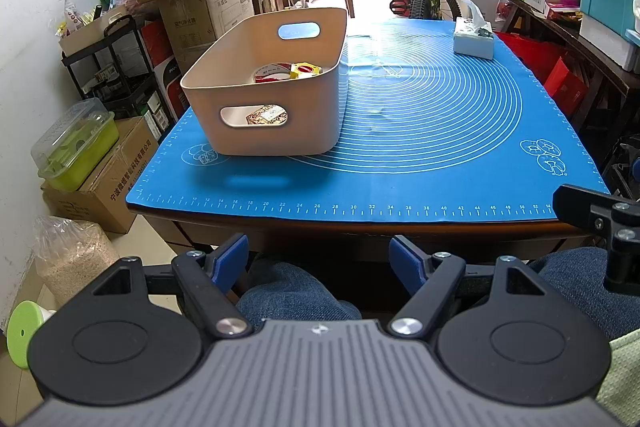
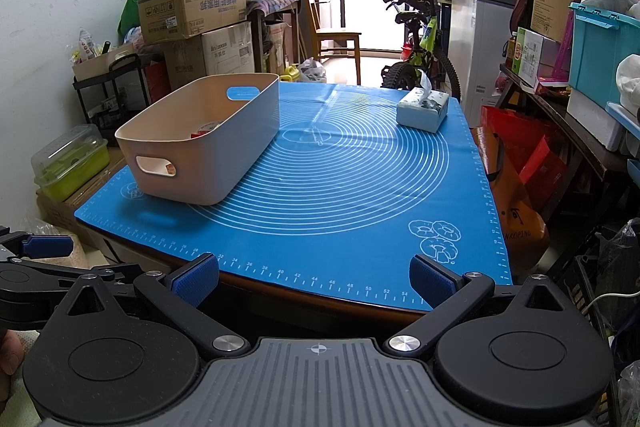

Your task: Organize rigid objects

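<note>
Beige bin [image 1: 272,95] sits toward the mat's [image 1: 420,163] near-left corner, long axis running away, nearer the left gripper [image 1: 318,259]; both it and the right gripper [image 2: 314,281] are spread, empty.

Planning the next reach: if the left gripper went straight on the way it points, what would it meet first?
Likely the near edge of the blue baking mat on the table; the left gripper, open and empty, points there. The beige bin sits farther back, left of centre. Depth is uncertain.
</note>
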